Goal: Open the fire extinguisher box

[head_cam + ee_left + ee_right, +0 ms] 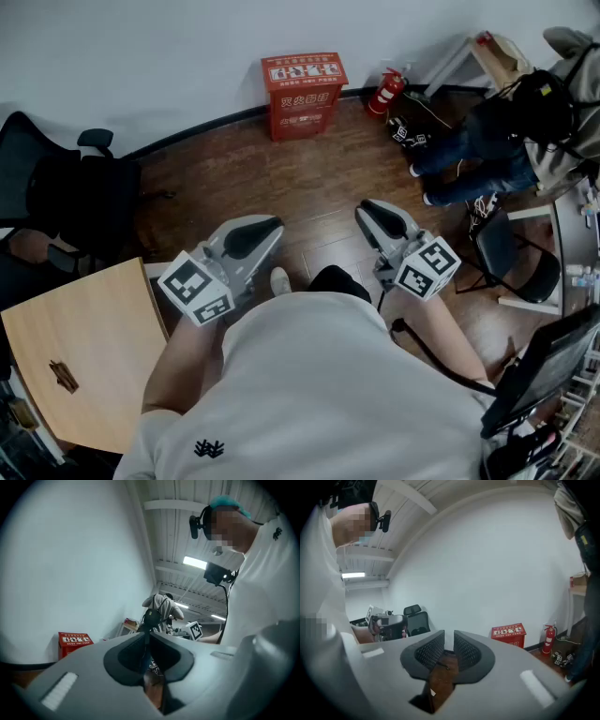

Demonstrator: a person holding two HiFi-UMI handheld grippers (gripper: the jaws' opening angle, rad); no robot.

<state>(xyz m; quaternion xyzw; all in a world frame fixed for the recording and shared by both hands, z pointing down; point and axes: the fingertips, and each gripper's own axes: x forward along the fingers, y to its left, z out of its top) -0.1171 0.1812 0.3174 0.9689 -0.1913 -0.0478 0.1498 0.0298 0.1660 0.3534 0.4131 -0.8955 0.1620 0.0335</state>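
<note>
Against the white wall, on the wooden floor: red fire extinguisher box, lid down, contents hidden, red fire extinguisher near its right side. Well short of it, held out before the body: left hand-held gripper, jaws pressed together on nothing. Right hand-held gripper, jaws all but touching, likewise empty.

A black office chair stands beside a wooden tabletop, another person well apart from both.
</note>
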